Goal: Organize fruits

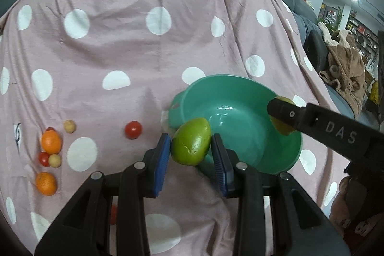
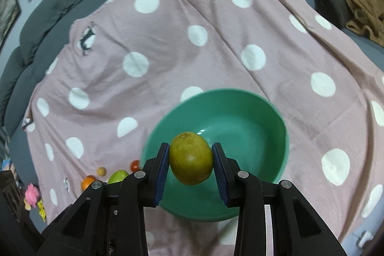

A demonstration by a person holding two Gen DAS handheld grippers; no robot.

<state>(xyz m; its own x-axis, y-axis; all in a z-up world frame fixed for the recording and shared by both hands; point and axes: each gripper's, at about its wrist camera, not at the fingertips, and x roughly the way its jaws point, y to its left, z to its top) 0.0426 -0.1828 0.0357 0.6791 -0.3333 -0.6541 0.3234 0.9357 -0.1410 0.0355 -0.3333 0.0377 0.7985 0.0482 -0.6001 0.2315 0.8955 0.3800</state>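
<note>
The left gripper [image 1: 191, 150] is clamped on a green fruit [image 1: 191, 141]; its two blue pads [image 1: 161, 161] press the fruit from both sides, and the fruit hangs at the 9 o'clock rim of the green bowl [image 1: 240, 88], partly over the rim. The right gripper [image 2: 191, 161] is clamped on a yellow-green fruit [image 2: 191, 158]; in the right wrist view this fruit sits between the blue pads [image 2: 219, 169] above the near part of the bowl [image 2: 276, 136], toward 7 o'clock of its opening. In the left wrist view the right gripper's black finger [image 1: 288, 113] comes in from 3 o'clock and covers the middle of the same yellow-green fruit [image 1: 282, 127], which is over the bowl's 3 o'clock rim; nothing shows on the visible floor of the bowl.

The bowl stands on a pink cloth with white dots [image 1: 120, 52], which is spread over a grey sofa [image 2: 60, 11]. On the cloth, at 9 o'clock from the bowl, lies a red tomato [image 1: 133, 129] alone; further toward 9 o'clock there is a group: an orange [image 1: 51, 142], a second orange [image 1: 46, 183] nearer to the camera, a small red tomato [image 1: 44, 158] touching a small beige fruit [image 1: 55, 160], and another beige fruit [image 1: 69, 126] a little apart. One more red thing [image 1: 113, 214] shows between the black parts of the left gripper; I cannot tell what it is.
</note>
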